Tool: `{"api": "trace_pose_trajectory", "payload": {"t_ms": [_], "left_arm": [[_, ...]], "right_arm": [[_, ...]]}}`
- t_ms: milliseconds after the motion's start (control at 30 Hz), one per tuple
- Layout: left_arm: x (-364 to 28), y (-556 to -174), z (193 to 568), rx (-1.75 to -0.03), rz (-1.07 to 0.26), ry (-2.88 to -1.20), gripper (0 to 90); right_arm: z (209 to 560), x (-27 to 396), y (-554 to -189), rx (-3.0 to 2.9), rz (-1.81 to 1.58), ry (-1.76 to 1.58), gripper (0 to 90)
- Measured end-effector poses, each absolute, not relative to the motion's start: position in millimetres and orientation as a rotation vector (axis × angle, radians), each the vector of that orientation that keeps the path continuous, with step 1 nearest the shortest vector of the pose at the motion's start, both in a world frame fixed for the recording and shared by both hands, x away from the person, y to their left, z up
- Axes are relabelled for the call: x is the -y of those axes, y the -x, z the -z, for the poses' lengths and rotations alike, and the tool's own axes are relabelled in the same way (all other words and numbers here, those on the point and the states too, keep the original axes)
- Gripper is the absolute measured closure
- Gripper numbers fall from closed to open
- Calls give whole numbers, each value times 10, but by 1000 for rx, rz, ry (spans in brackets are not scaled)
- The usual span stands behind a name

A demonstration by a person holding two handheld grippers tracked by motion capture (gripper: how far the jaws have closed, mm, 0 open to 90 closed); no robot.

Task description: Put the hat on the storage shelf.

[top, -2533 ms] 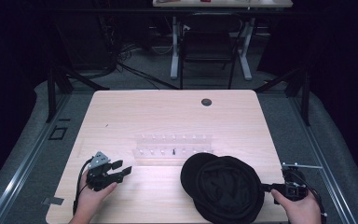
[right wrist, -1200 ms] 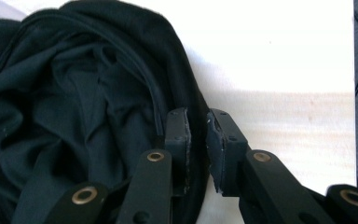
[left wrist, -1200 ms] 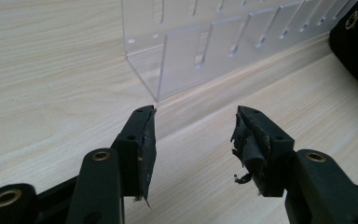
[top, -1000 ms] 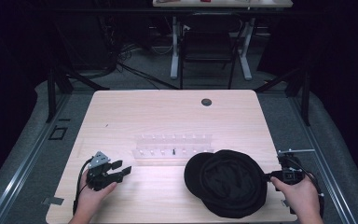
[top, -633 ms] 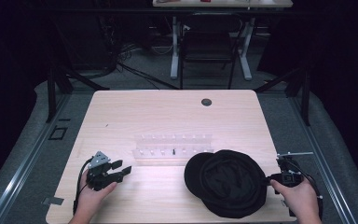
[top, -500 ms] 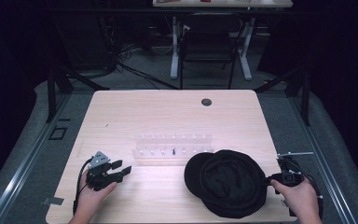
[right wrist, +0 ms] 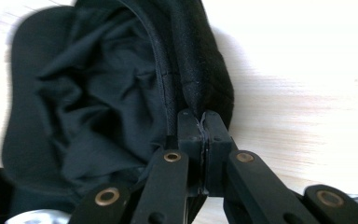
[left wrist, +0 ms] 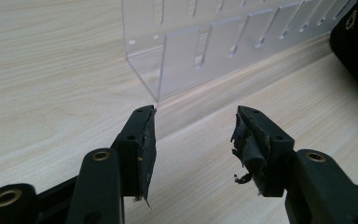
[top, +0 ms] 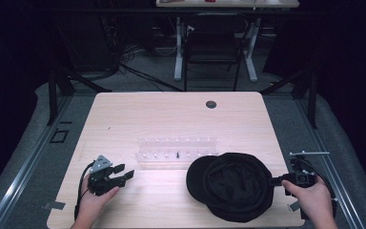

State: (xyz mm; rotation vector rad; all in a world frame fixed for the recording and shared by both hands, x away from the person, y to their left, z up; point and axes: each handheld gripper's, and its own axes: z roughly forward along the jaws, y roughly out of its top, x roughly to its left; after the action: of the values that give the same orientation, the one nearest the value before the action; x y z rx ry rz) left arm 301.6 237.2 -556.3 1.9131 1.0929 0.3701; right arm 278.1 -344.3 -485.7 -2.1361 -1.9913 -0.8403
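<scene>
On the table (top: 124, 119) there is one black cap (top: 232, 185) in the lower right of the high view, and one clear plastic rack (top: 176, 151) in the middle. Two grippers are there: the left gripper (top: 125, 172) in the lower left, the right gripper (top: 275, 181) in the lower right. Behind the table, at the top of the frame, stands one chair (top: 213, 50).

A: We note the cap (right wrist: 98, 93): matt black cloth, creased lining, stitched rim.
B: We log the counter (top: 171, 114) as pale smooth wood grain; rack (left wrist: 223, 42) clear glossy plastic.
</scene>
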Motion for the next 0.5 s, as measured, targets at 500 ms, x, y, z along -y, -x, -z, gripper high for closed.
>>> {"api": "trace_pose_trajectory", "payload": {"t_ms": [500], "left_arm": [[-2368,-3016,5565,-1098,-371,-1910,486]], "right_arm": [[4446,3342,-2783,1963,1009,2026,890]]}}
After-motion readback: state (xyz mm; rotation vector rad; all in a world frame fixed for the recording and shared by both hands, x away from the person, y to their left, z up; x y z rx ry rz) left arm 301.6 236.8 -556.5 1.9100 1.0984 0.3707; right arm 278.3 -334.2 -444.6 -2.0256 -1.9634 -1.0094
